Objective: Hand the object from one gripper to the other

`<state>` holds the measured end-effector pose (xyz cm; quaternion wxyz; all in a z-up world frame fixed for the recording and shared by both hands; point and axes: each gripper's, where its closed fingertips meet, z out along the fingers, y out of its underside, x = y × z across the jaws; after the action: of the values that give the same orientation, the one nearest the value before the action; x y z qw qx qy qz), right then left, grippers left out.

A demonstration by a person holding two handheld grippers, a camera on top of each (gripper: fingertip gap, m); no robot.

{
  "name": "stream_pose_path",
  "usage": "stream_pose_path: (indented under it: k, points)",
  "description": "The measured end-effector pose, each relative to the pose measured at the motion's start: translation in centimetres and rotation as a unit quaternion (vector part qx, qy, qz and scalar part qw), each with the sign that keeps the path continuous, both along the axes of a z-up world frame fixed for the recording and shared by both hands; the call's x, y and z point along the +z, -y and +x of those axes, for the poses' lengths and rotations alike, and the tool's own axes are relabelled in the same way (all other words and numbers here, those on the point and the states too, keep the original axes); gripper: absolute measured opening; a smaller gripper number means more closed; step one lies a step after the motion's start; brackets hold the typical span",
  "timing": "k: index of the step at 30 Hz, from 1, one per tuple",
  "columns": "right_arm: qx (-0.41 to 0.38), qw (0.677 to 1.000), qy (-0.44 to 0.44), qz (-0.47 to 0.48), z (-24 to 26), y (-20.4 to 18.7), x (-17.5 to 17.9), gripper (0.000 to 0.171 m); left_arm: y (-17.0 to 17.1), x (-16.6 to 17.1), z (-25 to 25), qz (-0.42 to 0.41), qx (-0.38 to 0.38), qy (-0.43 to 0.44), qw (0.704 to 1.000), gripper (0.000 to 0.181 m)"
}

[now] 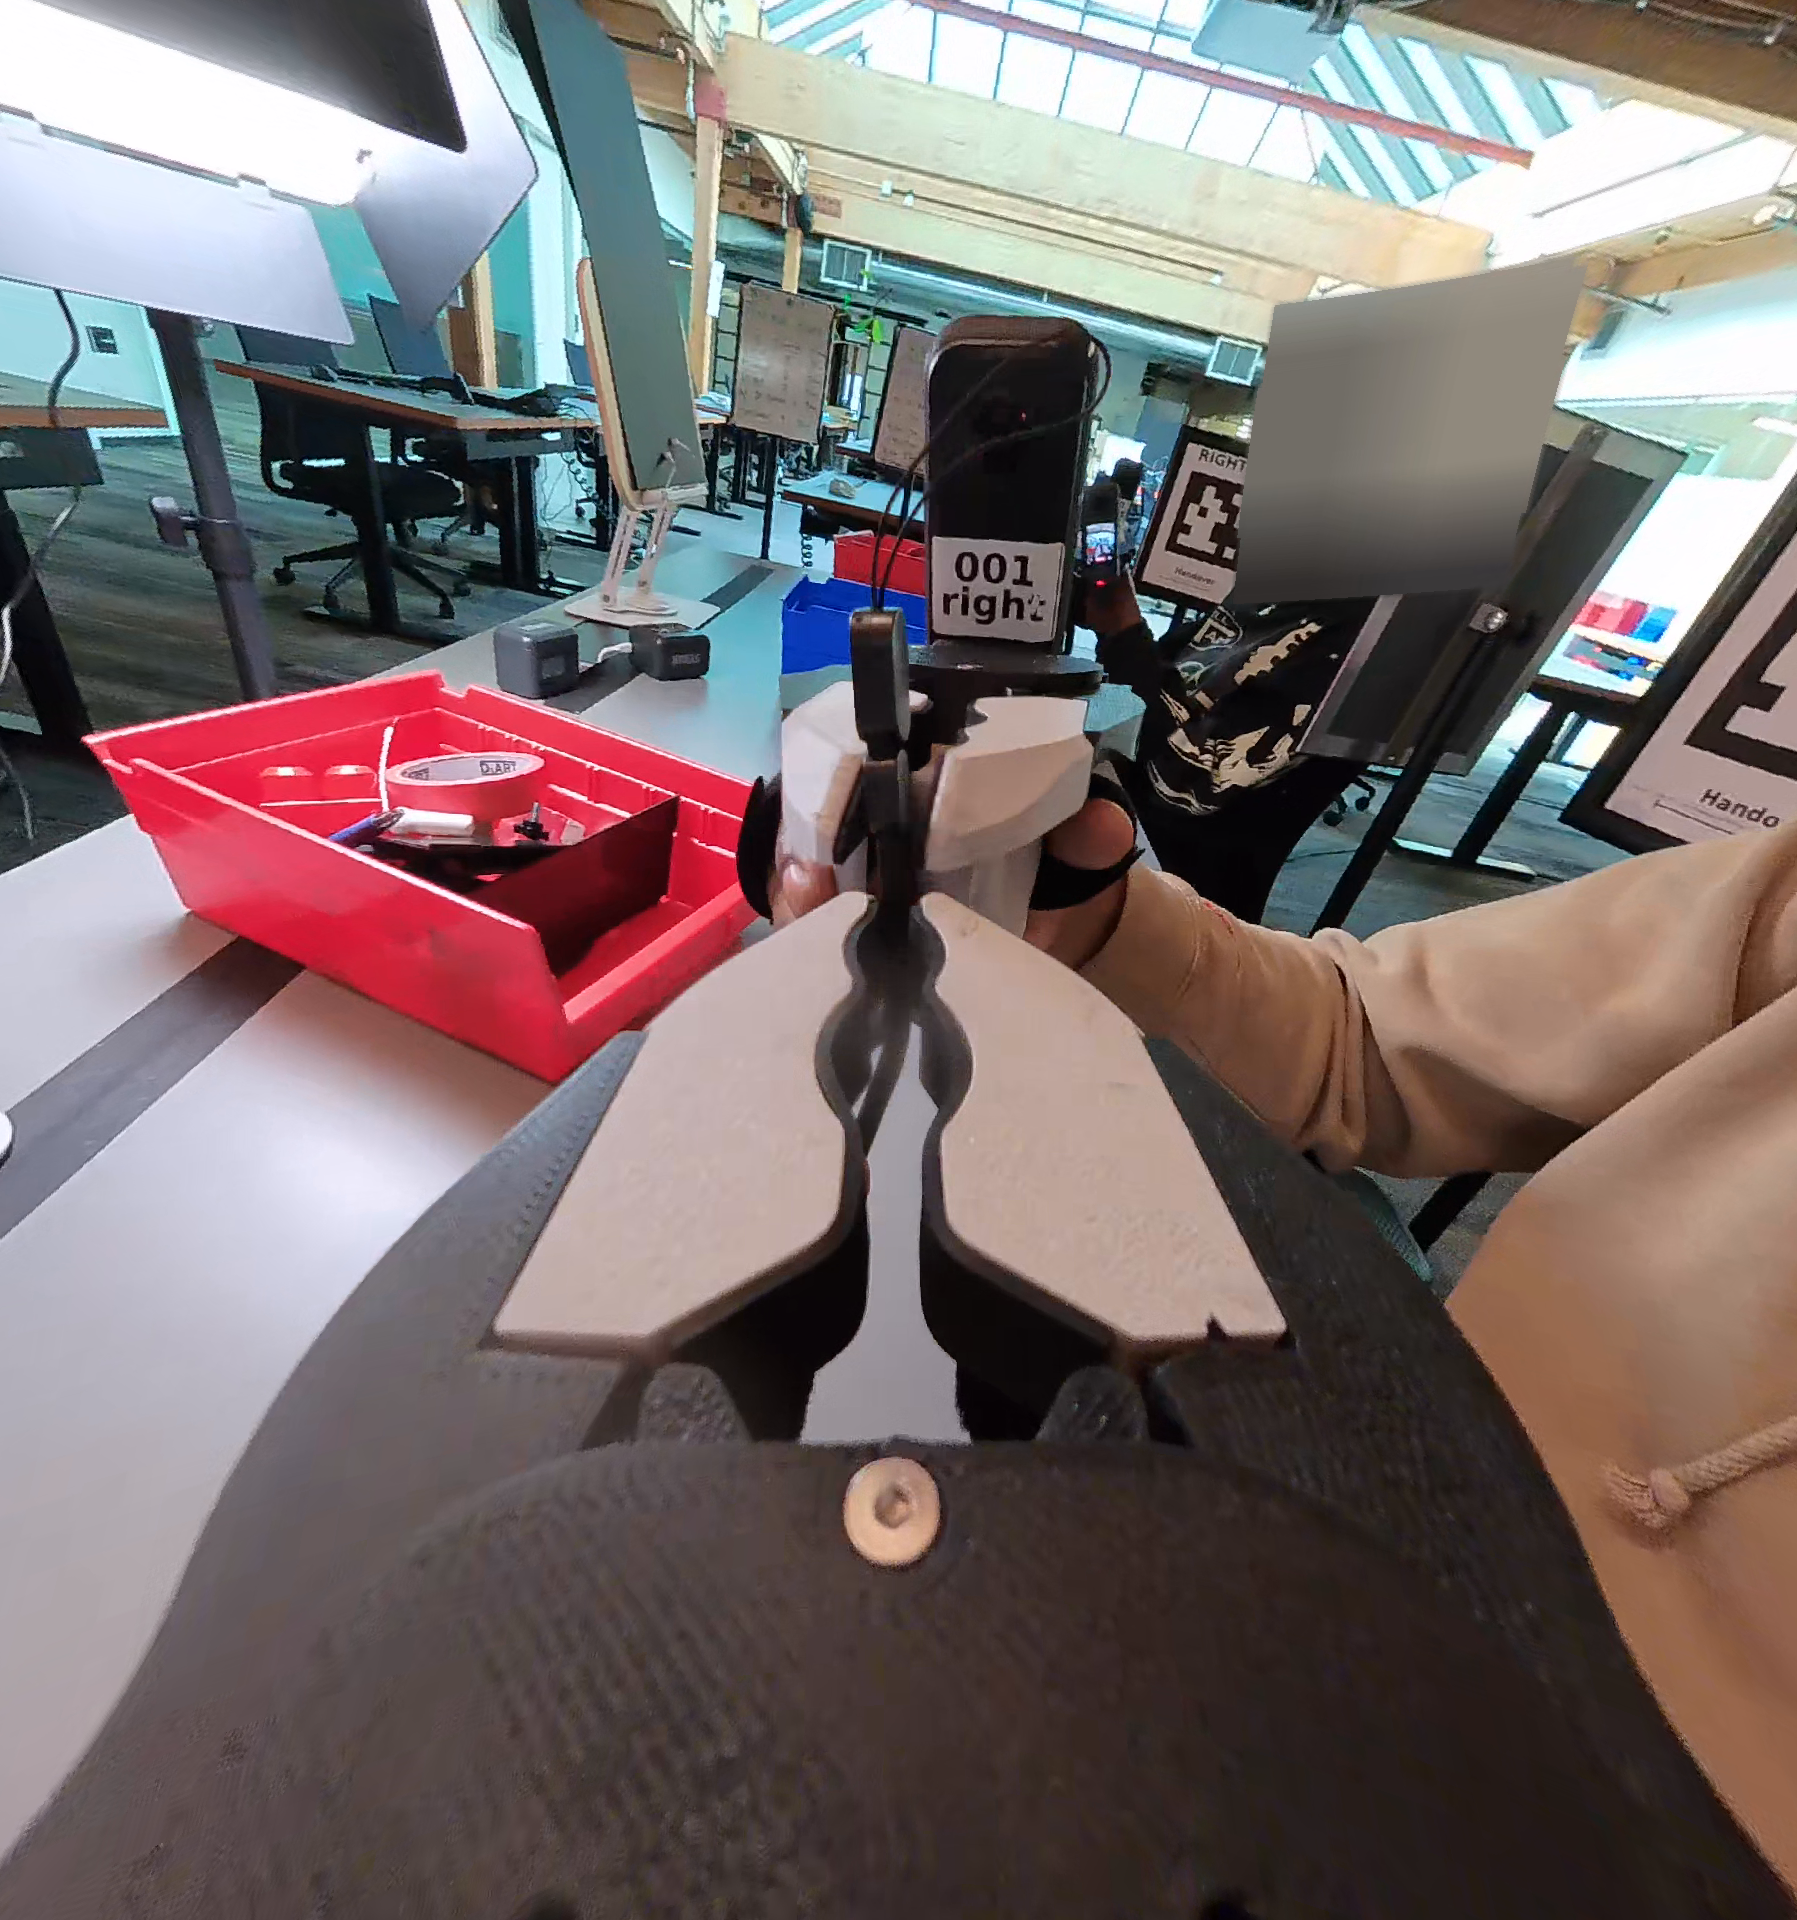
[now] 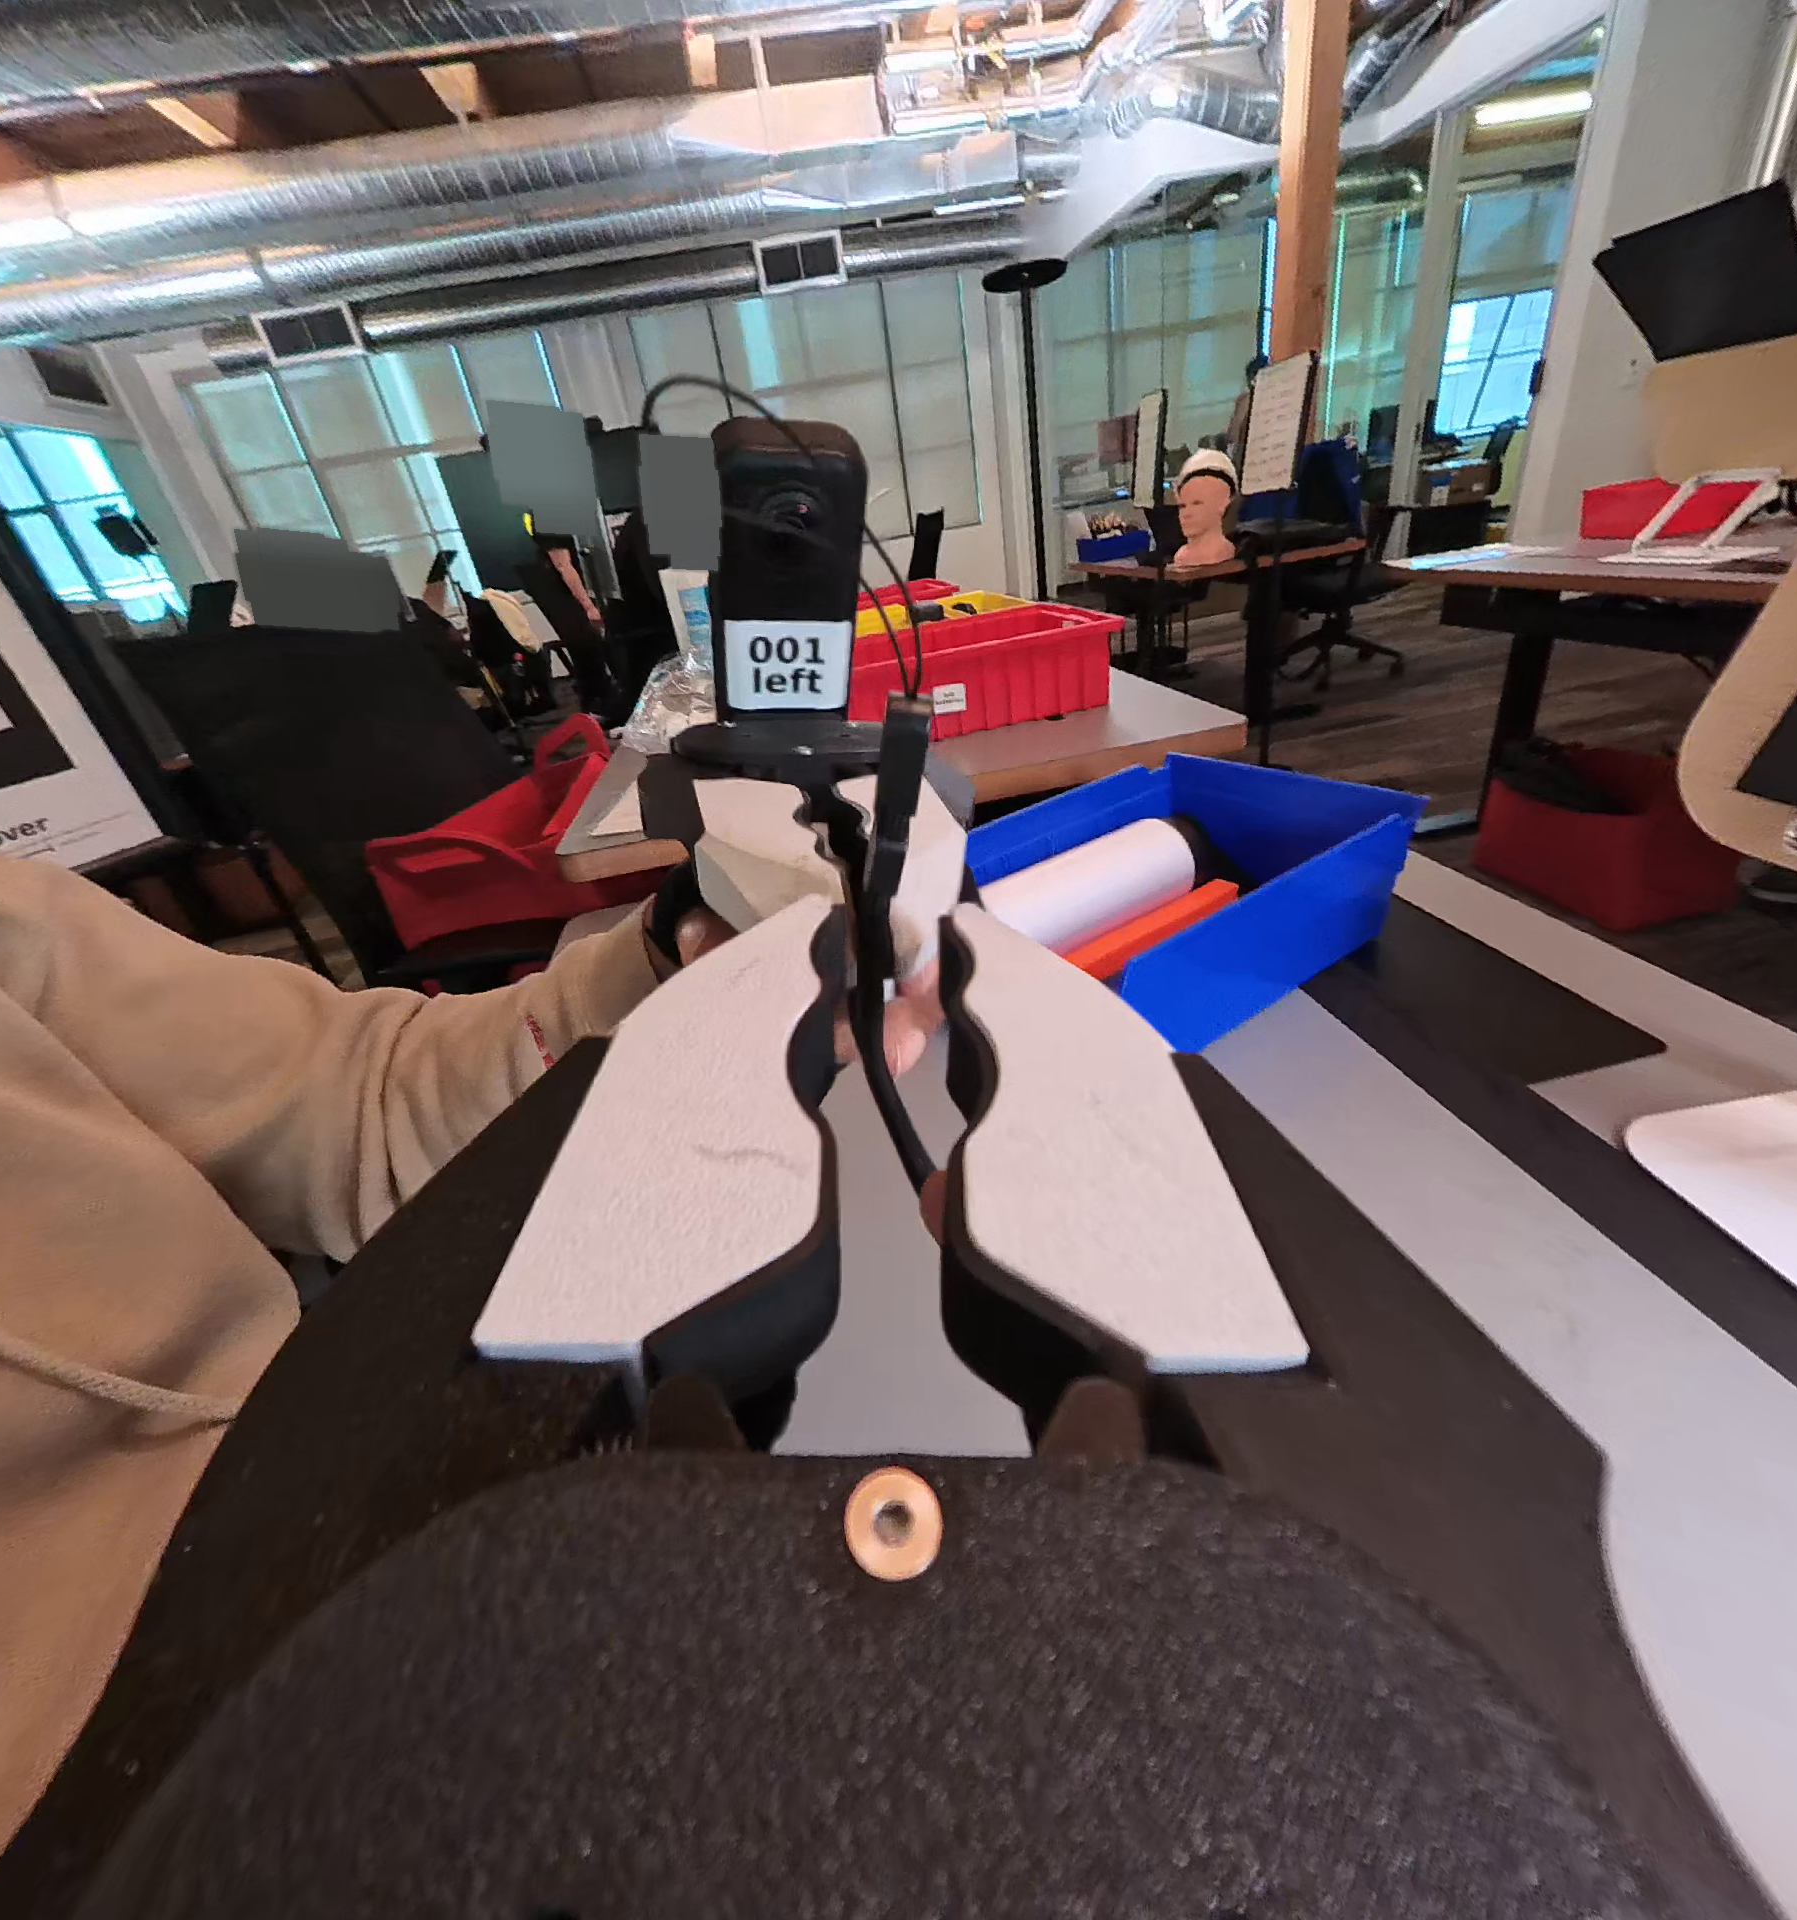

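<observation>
A thin black cable with a flat black plug (image 1: 878, 675) stands upright between the two grippers, held in mid-air above the grey table (image 1: 198, 1143). My left gripper (image 1: 892, 914) is shut on the cable's lower part. My right gripper (image 2: 892, 935) faces it head-on with its jaws apart, and the cable (image 2: 878, 997) runs through the gap, clear of the left finger and close to or against the right one lower down. In the left wrist view the right gripper (image 1: 899, 821) sits just beyond my fingertips. In the right wrist view the left gripper (image 2: 863, 883) grips the cable below the plug (image 2: 899, 769).
A red bin (image 1: 250, 831) holding a tape roll (image 1: 463, 779) and small items sits on the table to the left. A blue bin (image 2: 1289, 883) with a white roll (image 2: 1091, 883) and an orange bar (image 2: 1154, 925) sits on the right. Beige sleeves (image 1: 1496, 987) flank the grippers. Left and right tips are no more than a few centimetres apart.
</observation>
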<state>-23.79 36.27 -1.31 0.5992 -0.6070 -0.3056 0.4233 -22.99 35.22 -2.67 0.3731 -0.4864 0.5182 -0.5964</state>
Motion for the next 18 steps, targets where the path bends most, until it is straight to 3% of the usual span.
stream_pose_path:
  k: [6,13,18]
  points:
    - [0.013,1.000,-0.004,-0.009,-0.1,0.5,0.2,0.003,0.2,0.1,0.2,-0.002,-0.004,0.010,1.000,0.004]
    - [0.019,0.999,0.044,-0.020,1.2,0.9,-0.2,0.002,-0.1,0.3,-0.3,0.000,-0.008,0.007,1.000,0.003]
    - [0.017,1.000,0.014,-0.001,1.1,0.9,0.4,0.010,-0.4,0.7,-0.5,-0.016,-0.006,0.019,1.000,0.003]
